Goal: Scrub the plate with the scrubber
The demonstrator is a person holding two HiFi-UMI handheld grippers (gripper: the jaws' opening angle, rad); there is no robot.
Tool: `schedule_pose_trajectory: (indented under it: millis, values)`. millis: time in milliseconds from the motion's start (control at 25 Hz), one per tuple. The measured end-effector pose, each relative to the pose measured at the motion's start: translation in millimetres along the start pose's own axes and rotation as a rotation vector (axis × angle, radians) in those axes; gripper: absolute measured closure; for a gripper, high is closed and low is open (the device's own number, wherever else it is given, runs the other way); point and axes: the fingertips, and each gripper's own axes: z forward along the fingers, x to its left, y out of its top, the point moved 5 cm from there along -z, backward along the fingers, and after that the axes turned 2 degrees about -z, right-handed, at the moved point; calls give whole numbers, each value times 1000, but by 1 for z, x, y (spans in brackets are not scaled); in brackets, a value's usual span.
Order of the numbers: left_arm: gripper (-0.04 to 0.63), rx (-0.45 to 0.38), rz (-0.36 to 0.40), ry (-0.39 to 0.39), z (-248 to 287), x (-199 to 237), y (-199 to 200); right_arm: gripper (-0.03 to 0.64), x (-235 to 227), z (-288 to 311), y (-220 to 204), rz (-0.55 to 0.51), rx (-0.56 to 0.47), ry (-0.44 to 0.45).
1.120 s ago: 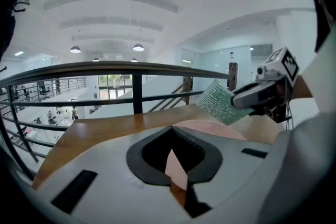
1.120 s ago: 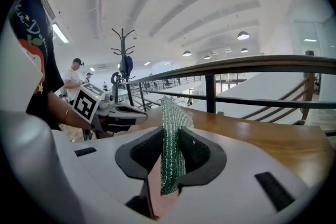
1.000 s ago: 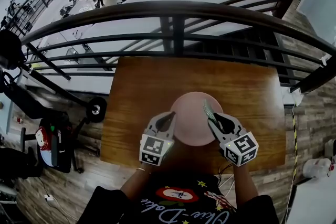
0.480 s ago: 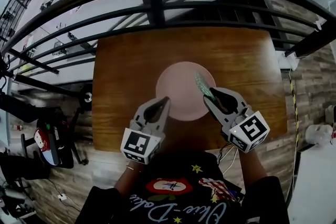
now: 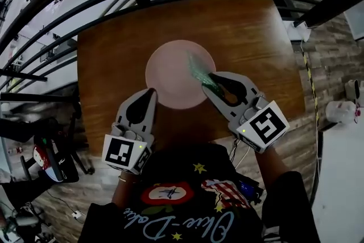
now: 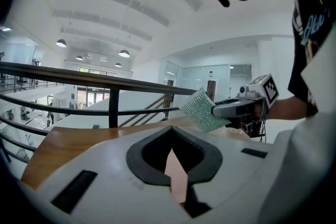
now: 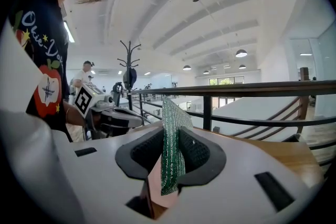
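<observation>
Scrubbing looks barely begun: the right gripper (image 5: 208, 78) clamps the green scrubber (image 5: 197, 68) over the 3 o'clock rim of the pink plate (image 5: 170, 79) at mid wooden table (image 5: 250, 37), while the left gripper (image 5: 149, 93), jaws pinched together and empty, sits at the plate's 7 o'clock edge.

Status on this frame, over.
Left gripper shut, empty, at near rim of plate. Right gripper shut on scrubber, over its right side; contact unclear. Nothing in the way.

Pale pink plate (image 5: 170, 79) on a brown wood-grain table (image 5: 250, 37); glittery green scrubber (image 5: 197, 71); left gripper (image 5: 149, 92) and right gripper (image 5: 209, 78) grey-white, with black-and-white square markers.
</observation>
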Motion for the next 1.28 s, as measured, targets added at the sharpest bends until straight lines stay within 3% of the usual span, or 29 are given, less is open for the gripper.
schedule_pose_trajectory:
  millis: [1280]
  values:
    - [594, -46, -22, 23, 9, 8, 16, 535, 4, 11, 14, 26, -46, -2]
